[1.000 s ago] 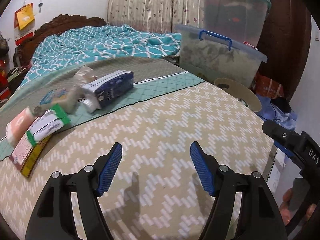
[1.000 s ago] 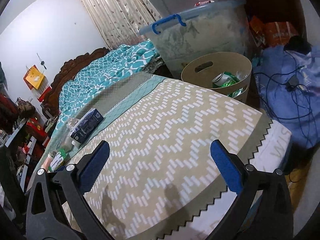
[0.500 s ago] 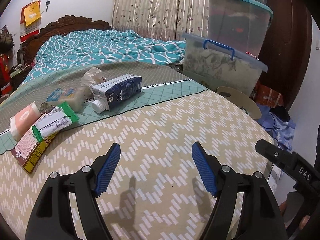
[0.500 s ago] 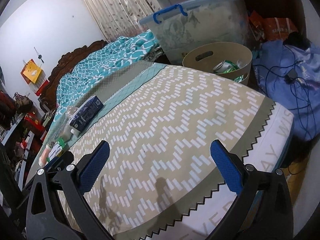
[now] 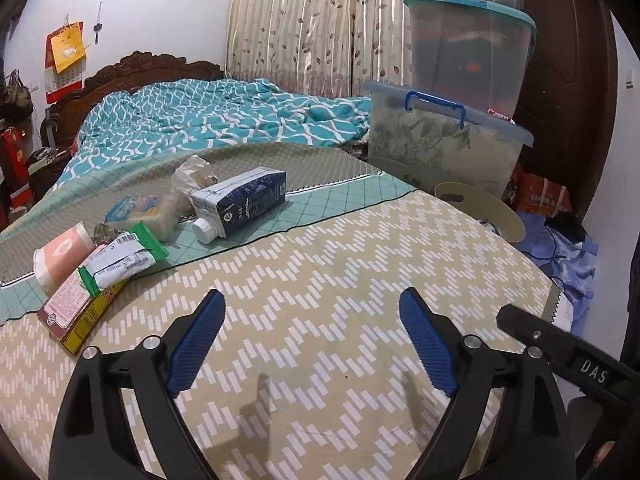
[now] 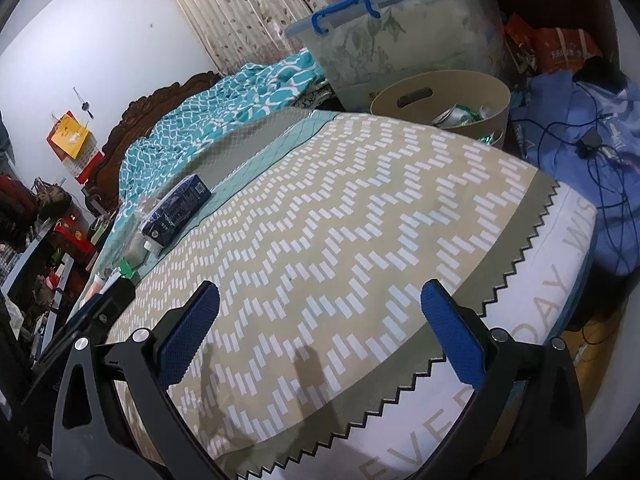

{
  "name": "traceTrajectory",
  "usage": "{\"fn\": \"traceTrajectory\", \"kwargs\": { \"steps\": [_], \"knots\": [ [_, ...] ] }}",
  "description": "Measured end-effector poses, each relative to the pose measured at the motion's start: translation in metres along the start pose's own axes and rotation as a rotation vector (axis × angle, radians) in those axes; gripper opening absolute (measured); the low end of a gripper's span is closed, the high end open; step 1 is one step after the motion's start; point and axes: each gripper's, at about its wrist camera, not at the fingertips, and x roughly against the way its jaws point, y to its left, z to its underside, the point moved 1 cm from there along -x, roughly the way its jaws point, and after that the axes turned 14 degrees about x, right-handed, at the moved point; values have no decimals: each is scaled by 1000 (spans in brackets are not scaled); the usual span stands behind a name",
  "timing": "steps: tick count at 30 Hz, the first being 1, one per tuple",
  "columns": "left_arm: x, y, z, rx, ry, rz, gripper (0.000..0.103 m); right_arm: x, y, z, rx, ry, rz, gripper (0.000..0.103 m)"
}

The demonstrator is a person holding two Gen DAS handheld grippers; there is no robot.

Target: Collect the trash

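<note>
Cardboard carton (image 5: pixel 244 200) and wrappers (image 5: pixel 120 260) far left uncollected, bin (image 6: pixel 440 100) part-filled; left gripper (image 5: pixel 310 336) opening empty, right gripper (image 6: pixel 320 320) wide, empty.

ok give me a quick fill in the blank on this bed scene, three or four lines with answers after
1. The dark blue carton lies on its ____ on the bed.
2. The cap at the carton's end is ____ in colour.
3. The round beige bin beside the bed holds a crushed ____.
4. Between the pads of the left gripper there is ____.

Missing words: side; white; can; nothing
</note>
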Motion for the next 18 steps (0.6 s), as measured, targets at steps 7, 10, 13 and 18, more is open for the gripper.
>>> {"fn": "traceTrajectory", "kwargs": {
  "steps": [7,10,13,18],
  "knots": [
    [5,-1,0,-12,-27,13,94,-3,-1,1,4,12,-19,100],
    [4,-3,1,-20,-19,10,94,-2,-4,2,-9,2,-29,100],
    [3,-1,1,-10,-13,11,94,-2,-4,2,-11,-1,-33,100],
    [0,5,0,17,8,19,94,-1,-1,3,-1,-1,-9,100]
  ]
}}
